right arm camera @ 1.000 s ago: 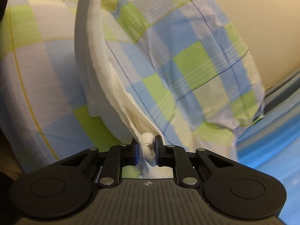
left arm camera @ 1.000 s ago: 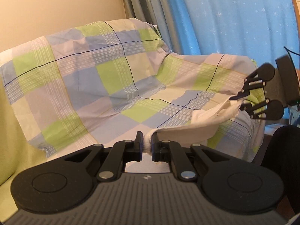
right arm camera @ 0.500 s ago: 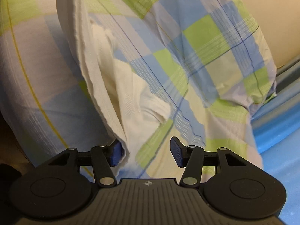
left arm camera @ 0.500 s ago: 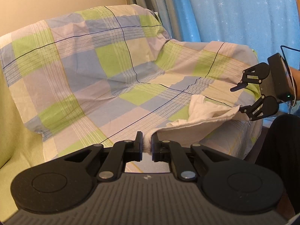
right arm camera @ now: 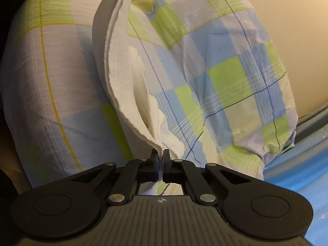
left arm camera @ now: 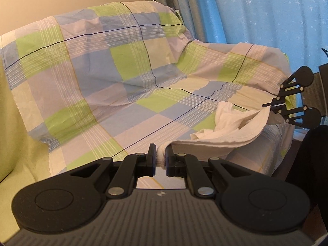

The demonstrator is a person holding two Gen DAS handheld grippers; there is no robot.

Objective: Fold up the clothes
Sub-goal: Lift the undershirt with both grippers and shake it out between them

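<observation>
Both grippers are clamped on one white garment (left arm camera: pixel 231 132), a ribbed, towel-like cloth whose exact kind I can't tell. The left gripper (left arm camera: pixel 160 160), near centre in its own view, has its jaws narrow with a rolled wad of the white hem bunched between them. The right gripper (right arm camera: pixel 161 161) has jaws almost together, pinching a thin doubled edge of the same cloth; from the left wrist view it sits at the far right (left arm camera: pixel 273 105), with the cloth's corner reaching its tips. The garment hangs in a sagging band between the two grippers, just above the seat of a sofa covered by a checked sheet (left arm camera: pixel 123 86) in green, blue and lilac. The middle of the cloth is crumpled in a heap resting on the sheet at the right side of the seat, near the armrest. Behind, a blue starred curtain (left arm camera: pixel 266 16) at far right and a plain beige wall (left arm camera: pixel 61 0) at far left. Progress judgement: early. One edge is gripped at two points and partly stretched, but the body of the cloth is not spread flat and no clean fold is visible. Left to do, likely: pull the edge taut, lay the cloth flat on the seat, then fold it over and smooth it. Slack in the band suggests the grippers need to move further apart.
</observation>
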